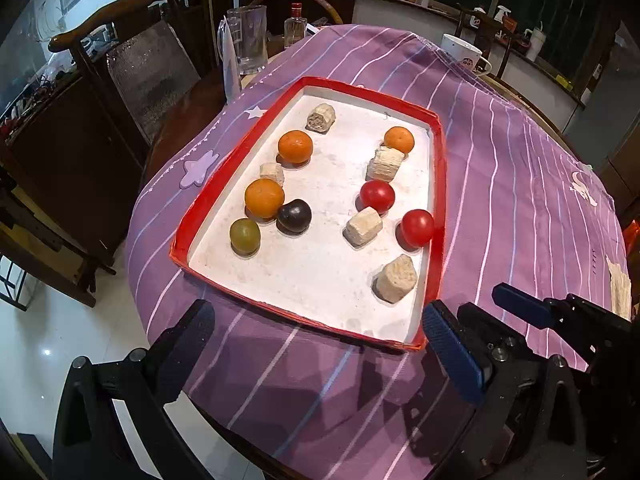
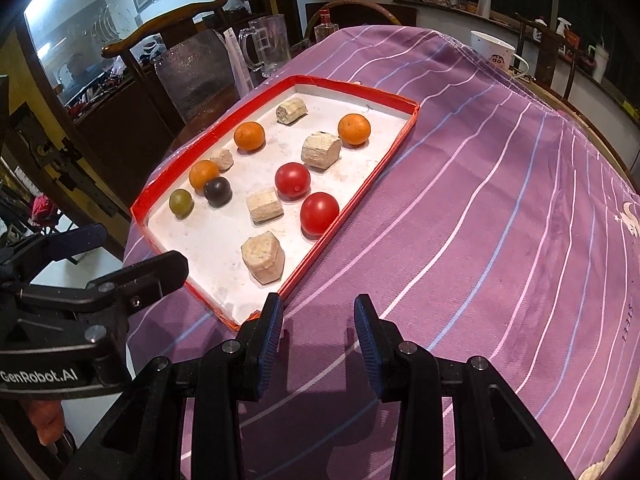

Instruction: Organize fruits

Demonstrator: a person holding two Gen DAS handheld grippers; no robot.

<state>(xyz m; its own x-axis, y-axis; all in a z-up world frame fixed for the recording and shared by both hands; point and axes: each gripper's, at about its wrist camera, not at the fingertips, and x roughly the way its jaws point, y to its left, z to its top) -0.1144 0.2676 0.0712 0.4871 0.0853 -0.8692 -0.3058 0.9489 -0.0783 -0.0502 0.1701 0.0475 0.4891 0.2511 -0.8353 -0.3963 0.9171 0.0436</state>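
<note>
Here, on a table draped in a purple striped cloth (image 1: 500,184), lies a red-rimmed tray (image 1: 440,184) with a white floor, holding the fruit.

Contents of the tray, as seen from the left wrist camera:
- Orange, far left (image 1: 295,146), just beside a small pale block (image 1: 272,173).
- Orange, nearer left (image 1: 264,198), touching a dark plum (image 1: 294,216).
- Green fruit (image 1: 245,236), nearest the front on the left, close to the nearer orange.
- Orange, far right (image 1: 399,139), touching a large pale block (image 1: 385,164).
- Tomato (image 1: 377,195), mid right; a pale block (image 1: 363,226) just in front of it.
- Tomato (image 1: 417,227), against the right rim.
- Pale block, far end (image 1: 321,118), standing alone.
- Pale block, front right (image 1: 395,279), the nearest item.

Tools:
- Left gripper (image 1: 320,352): fingers spread wide, nothing between them, hovering over the cloth in front of the tray's near edge.
- Right gripper (image 2: 318,336): fingers part way apart, empty, over bare cloth just beside the tray's near corner; its left finger (image 2: 269,332) overlaps that corner in the view, though contact cannot be told.

Surroundings: a glass mug (image 1: 248,38) and a clear bottle (image 1: 295,26) beyond the tray, a white cup (image 1: 462,54) at the far right, and a wooden chair (image 1: 120,60) to the left.
</note>
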